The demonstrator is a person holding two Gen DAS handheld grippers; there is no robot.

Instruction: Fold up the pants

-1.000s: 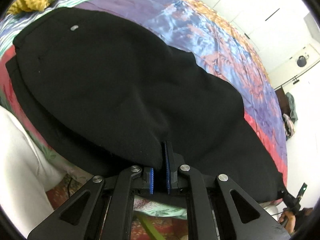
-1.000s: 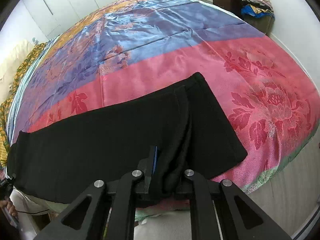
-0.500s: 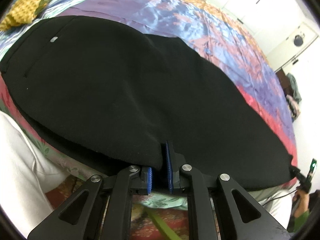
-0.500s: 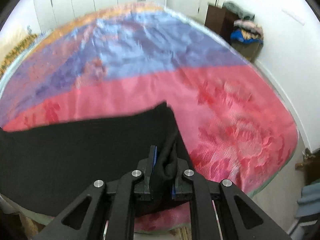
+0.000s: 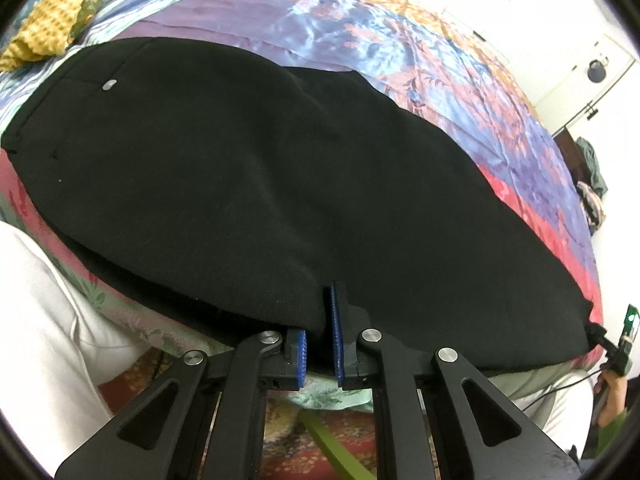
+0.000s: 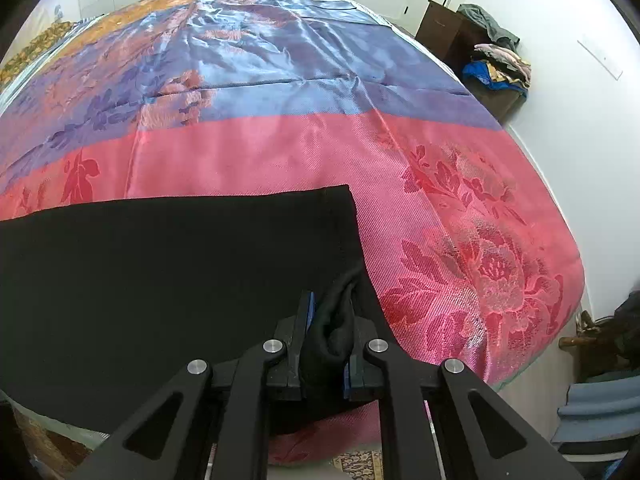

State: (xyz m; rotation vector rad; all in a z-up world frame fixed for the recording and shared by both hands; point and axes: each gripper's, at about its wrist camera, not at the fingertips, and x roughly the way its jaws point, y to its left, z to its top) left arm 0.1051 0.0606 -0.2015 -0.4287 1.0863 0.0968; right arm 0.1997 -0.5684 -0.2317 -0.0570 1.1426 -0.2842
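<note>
Black pants lie lengthwise along the near edge of a bed, with the waist and its metal button at the left. My left gripper is closing on the near edge of the fabric, which sits between its blue pads and drapes over the left finger. In the right wrist view the leg end of the pants lies flat with a straight hem. A bunched fold of that hem is pinched in my right gripper, which is shut on it at the near right corner.
The bed wears a shiny pink, blue and orange bedspread. A yellow blanket lies at its far left. White clothing of a person fills the left. A dark dresser with piled clothes stands by the wall.
The pants have been drawn flatter and straighter along the bed edge. The right wrist has rolled, and the leg end now lies square instead of skewed. Both grips persist.
</note>
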